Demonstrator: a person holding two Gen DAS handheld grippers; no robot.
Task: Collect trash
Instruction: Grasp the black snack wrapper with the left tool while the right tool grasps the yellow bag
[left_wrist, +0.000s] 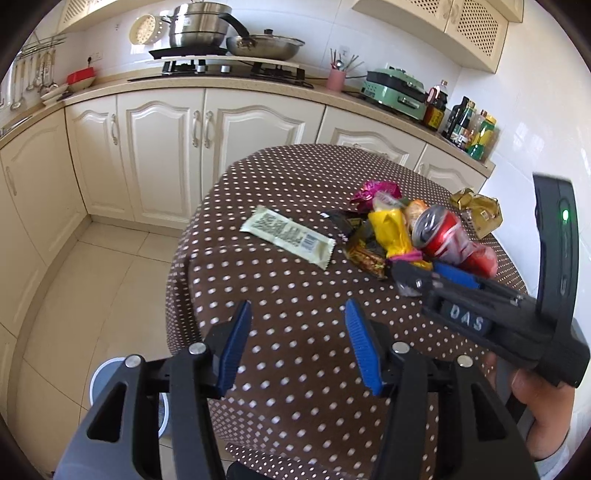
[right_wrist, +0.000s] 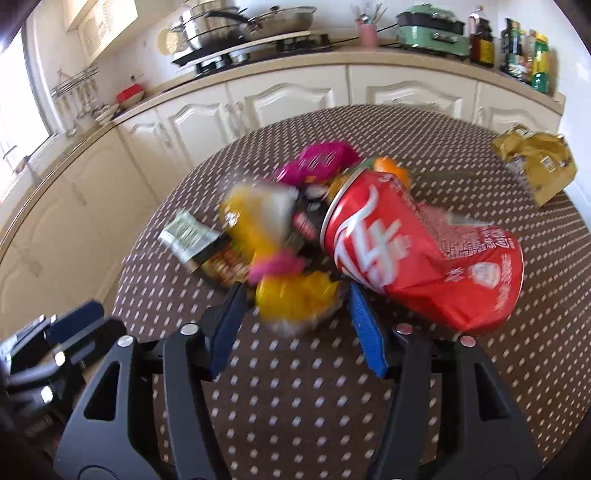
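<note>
left tongs (left_wrist: 295, 343) open above table (left_wrist: 295, 177); right tongs (right_wrist: 295, 321) straddling yellow wrapper (right_wrist: 291, 299)

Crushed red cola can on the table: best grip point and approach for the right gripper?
Take the crushed red cola can across its dented middle, where the creased waist is narrowest, rather than at the round rimmed top. It lies on its side, top pointing toward the wrapper pile, so come from above with the fingers on either side of the body. The right gripper is open just left of it, at the yellow wrapper.
</note>
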